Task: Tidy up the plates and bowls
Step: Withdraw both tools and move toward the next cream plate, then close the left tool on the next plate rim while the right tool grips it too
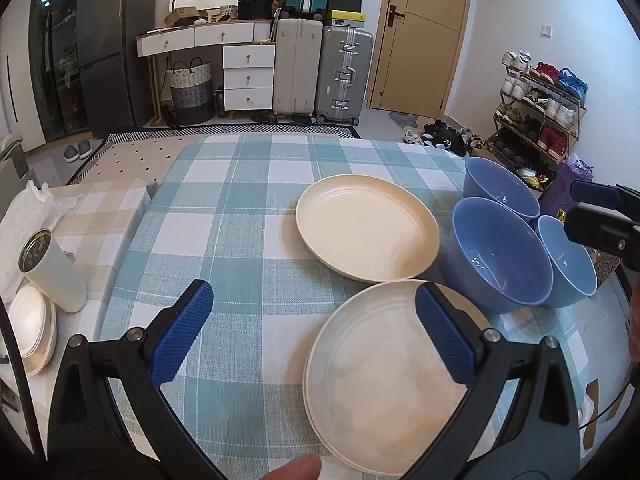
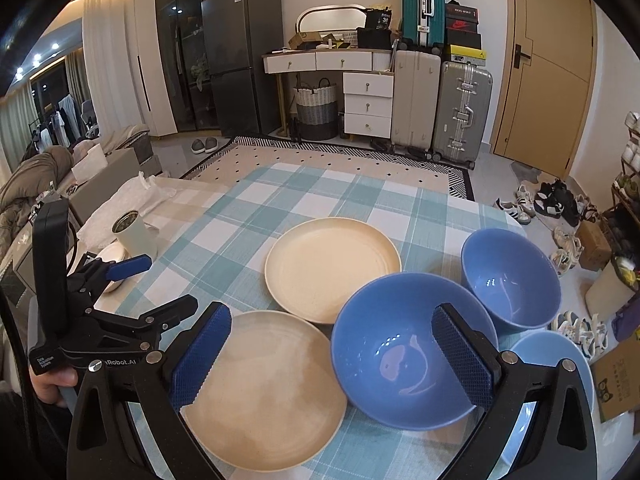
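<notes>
Two cream plates lie on the checked tablecloth: a far plate [image 1: 366, 226] [image 2: 332, 266] and a near plate [image 1: 384, 400] [image 2: 264, 392]. Three blue bowls stand to their right: a large bowl [image 1: 498, 254] [image 2: 400, 360], a far bowl [image 1: 500, 188] [image 2: 510, 276] and a near-right bowl [image 1: 566, 262] [image 2: 560, 360]. My left gripper [image 1: 314, 332] is open and empty above the near plate's left part. My right gripper [image 2: 332, 360] is open and empty, with jaws either side of the large bowl's near-left rim. The left gripper also shows in the right wrist view [image 2: 158, 286].
A white tumbler [image 1: 52, 270] and small stacked white dishes [image 1: 32, 326] stand at the table's left. The tablecloth [image 1: 240, 208] stretches far and left of the plates. Suitcases, drawers and a shoe rack [image 1: 540, 116] stand beyond the table.
</notes>
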`<state>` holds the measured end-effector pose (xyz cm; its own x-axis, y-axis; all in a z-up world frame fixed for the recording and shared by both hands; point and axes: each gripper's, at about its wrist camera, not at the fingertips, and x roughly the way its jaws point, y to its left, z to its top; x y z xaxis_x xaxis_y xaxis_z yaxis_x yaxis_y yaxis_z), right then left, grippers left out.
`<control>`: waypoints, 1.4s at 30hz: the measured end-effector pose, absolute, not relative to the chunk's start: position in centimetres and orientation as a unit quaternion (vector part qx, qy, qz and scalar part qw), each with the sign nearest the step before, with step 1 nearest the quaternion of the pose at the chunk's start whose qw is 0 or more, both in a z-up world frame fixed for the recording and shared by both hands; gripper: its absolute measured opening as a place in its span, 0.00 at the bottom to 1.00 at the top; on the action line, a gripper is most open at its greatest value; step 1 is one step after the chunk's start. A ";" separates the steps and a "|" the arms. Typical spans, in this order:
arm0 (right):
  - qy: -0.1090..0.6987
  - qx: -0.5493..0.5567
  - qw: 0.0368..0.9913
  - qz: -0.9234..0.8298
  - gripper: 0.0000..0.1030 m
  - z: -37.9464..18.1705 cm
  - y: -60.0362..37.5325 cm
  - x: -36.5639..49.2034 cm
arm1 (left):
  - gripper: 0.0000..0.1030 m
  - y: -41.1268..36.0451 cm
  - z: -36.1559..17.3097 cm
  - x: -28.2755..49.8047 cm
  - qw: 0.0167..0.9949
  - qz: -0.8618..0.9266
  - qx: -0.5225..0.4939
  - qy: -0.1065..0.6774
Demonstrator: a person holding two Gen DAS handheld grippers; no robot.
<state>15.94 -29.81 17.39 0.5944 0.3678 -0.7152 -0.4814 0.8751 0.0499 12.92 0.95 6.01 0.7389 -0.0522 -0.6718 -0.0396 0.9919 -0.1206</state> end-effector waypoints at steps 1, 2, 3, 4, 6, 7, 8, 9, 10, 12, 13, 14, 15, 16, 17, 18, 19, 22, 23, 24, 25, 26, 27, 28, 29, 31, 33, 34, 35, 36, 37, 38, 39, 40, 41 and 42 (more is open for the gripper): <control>0.386 -0.073 0.888 0.239 0.99 17.4 -29.8 16.5 | 0.98 1.0 6.0 13.3 0.930 -0.003 -0.064 0.363; 0.390 -0.072 0.886 0.240 0.99 17.4 -29.7 17.1 | 0.98 1.1 6.0 13.6 0.929 -0.002 -0.065 0.364; 0.394 -0.072 0.884 0.240 0.99 17.4 -29.7 17.6 | 0.98 1.2 5.9 14.0 0.929 -0.001 -0.065 0.365; 0.397 -0.072 0.883 0.239 0.99 17.4 -29.8 18.2 | 0.98 1.4 5.8 14.4 0.928 0.000 -0.065 0.367; 0.402 -0.074 0.881 0.239 0.99 17.3 -29.6 19.1 | 0.98 1.6 5.7 15.2 0.926 0.001 -0.067 0.371; 0.405 -0.074 0.879 0.239 0.99 17.2 -29.5 19.5 | 0.98 1.7 5.7 15.5 0.926 0.002 -0.067 0.372; 0.408 -0.075 0.878 0.239 0.99 17.1 -29.5 20.0 | 0.98 1.8 5.6 15.9 0.926 0.003 -0.068 0.372; 0.412 -0.077 0.876 0.239 0.99 17.1 -29.4 20.5 | 0.98 1.9 5.6 16.3 0.925 0.004 -0.070 0.373; 0.415 -0.078 0.875 0.238 0.99 17.0 -29.3 21.0 | 0.98 2.0 5.6 16.6 0.925 0.004 -0.071 0.374; 0.419 -0.082 0.872 0.238 0.99 16.8 -29.2 21.6 | 0.98 2.1 5.6 17.3 0.924 0.005 -0.074 0.375; 0.422 -0.084 0.871 0.238 0.99 16.8 -29.1 22.1 | 0.98 2.2 5.5 17.7 0.924 0.006 -0.074 0.376; 0.423 -0.085 0.870 0.238 0.99 16.7 -28.9 22.5 | 0.98 2.2 5.5 18.1 0.923 0.006 -0.073 0.377; 0.425 -0.086 0.869 0.239 0.99 16.7 -28.8 22.8 | 0.98 2.2 5.4 18.5 0.923 0.007 -0.071 0.378; 0.426 -0.087 0.868 0.239 0.99 16.7 -28.7 23.1 | 0.98 2.2 5.4 18.8 0.923 0.008 -0.071 0.379; 0.427 -0.090 0.867 0.238 0.99 16.7 -28.6 23.6 | 0.98 2.2 5.3 19.2 0.922 0.010 -0.070 0.380; 0.429 -0.091 0.867 0.238 0.99 16.7 -28.5 24.0 | 0.98 2.2 5.3 19.6 0.922 0.011 -0.069 0.382; 0.432 -0.092 0.865 0.238 0.99 16.6 -28.4 24.5 | 0.98 2.2 5.2 20.0 0.921 0.011 -0.069 0.383; 0.440 -0.092 0.861 0.236 0.99 16.2 -28.1 26.1 | 0.98 2.2 4.8 21.2 0.918 0.011 -0.068 0.391; 0.441 -0.091 0.861 0.235 0.99 16.1 -28.1 26.5 | 0.98 2.2 4.6 21.6 0.917 0.013 -0.067 0.393; 0.443 -0.091 0.860 0.235 0.99 15.9 -28.0 27.0 | 0.98 2.2 4.5 22.1 0.916 0.014 -0.065 0.395; 0.448 -0.090 0.858 0.234 0.99 15.6 -28.0 27.6 | 0.98 2.2 4.4 22.4 0.916 0.014 -0.064 0.397; 0.451 -0.090 0.857 0.234 0.99 15.4 -27.9 28.0 | 0.98 2.1 4.2 22.9 0.914 0.016 -0.062 0.400; 0.455 -0.090 0.855 0.234 0.99 15.2 -27.9 28.5 | 0.98 2.2 4.1 23.2 0.914 0.017 -0.061 0.401; 0.458 -0.090 0.853 0.234 0.99 14.8 -27.9 29.0 | 0.98 2.2 3.9 23.6 0.913 0.017 -0.060 0.403; 0.462 -0.090 0.851 0.233 0.99 14.6 -27.8 29.5 | 0.98 2.3 3.7 23.9 0.912 0.017 -0.060 0.405; 0.468 -0.090 0.848 0.233 0.99 14.0 -27.7 30.4 | 0.98 2.4 3.2 24.8 0.909 0.017 -0.063 0.413; 0.474 -0.089 0.844 0.233 0.99 13.5 -27.6 31.3 | 0.98 2.6 2.6 25.7 0.906 0.018 -0.067 0.418; 0.477 -0.089 0.842 0.235 0.99 13.2 -27.5 31.6 | 0.98 2.7 2.4 26.1 0.904 0.018 -0.068 0.422; 0.480 -0.091 0.841 0.234 0.99 13.0 -27.4 32.1 | 0.98 2.8 2.1 26.4 0.903 0.018 -0.069 0.424; 0.484 -0.092 0.839 0.233 0.99 12.6 -27.3 32.5 | 0.98 2.9 1.8 26.7 0.901 0.018 -0.070 0.427; 0.487 -0.092 0.836 0.234 0.99 12.3 -27.3 32.9 | 0.98 2.9 1.6 27.1 0.900 0.018 -0.071 0.430; 0.490 -0.093 0.835 0.234 0.99 12.1 -27.2 33.2 | 0.98 3.0 1.3 27.5 0.898 0.017 -0.072 0.433; 0.494 -0.094 0.833 0.232 0.99 11.7 -27.1 33.6 | 0.98 3.2 1.1 27.9 0.897 0.018 -0.073 0.436; 0.497 -0.095 0.831 0.231 0.99 11.4 -27.1 33.9 | 0.98 3.2 0.8 28.2 0.895 0.018 -0.074 0.439; 0.501 -0.096 0.829 0.230 0.99 11.0 -27.0 34.2 | 0.98 3.3 0.5 28.5 0.894 0.017 -0.076 0.442; 0.505 -0.097 0.827 0.229 0.99 10.7 -27.0 34.6 | 0.98 3.4 0.3 28.8 0.893 0.016 -0.078 0.444</control>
<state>34.58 -26.98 10.66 0.3851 0.2817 -0.8788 -0.4767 0.8761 0.0720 28.78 3.38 0.29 0.6053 -0.0401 -0.7950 -0.0982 0.9873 -0.1246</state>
